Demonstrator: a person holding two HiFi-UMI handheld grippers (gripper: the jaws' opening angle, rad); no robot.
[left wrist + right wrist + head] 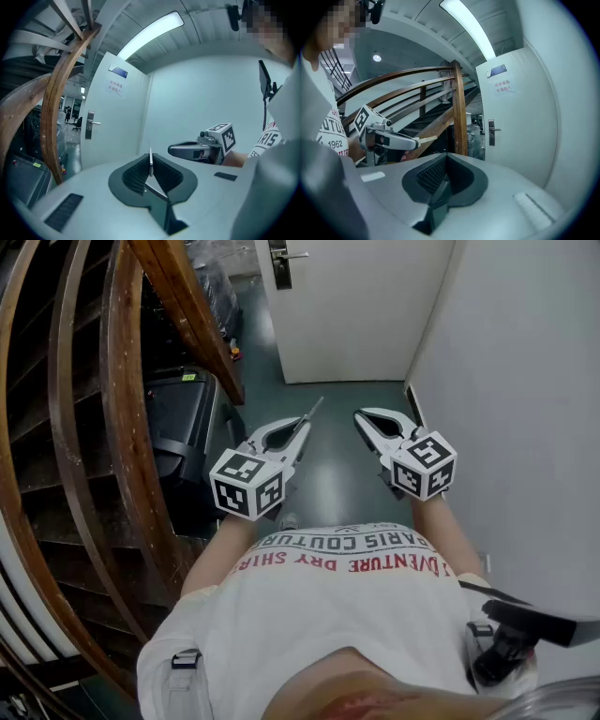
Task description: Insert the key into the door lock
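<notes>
A white door [356, 306] stands shut at the far end of the passage, with a dark lock plate and lever handle [280, 262] at its left edge. My left gripper [302, 425] is shut on a thin metal key [313, 412] whose blade sticks out toward the door. In the left gripper view the key [150, 159] stands edge-on between the pads, and the lock plate [89, 125] is far off to the left. My right gripper [361, 415] hangs beside the left one, shut with nothing in it. The right gripper view shows the lock [491, 132] far ahead.
A curved wooden stair rail [122, 427] and steps fill the left side. A black case [183, 418] sits on the dark floor by the stairs. A plain white wall [516, 381] runs close along the right. Dark floor [337, 474] leads to the door.
</notes>
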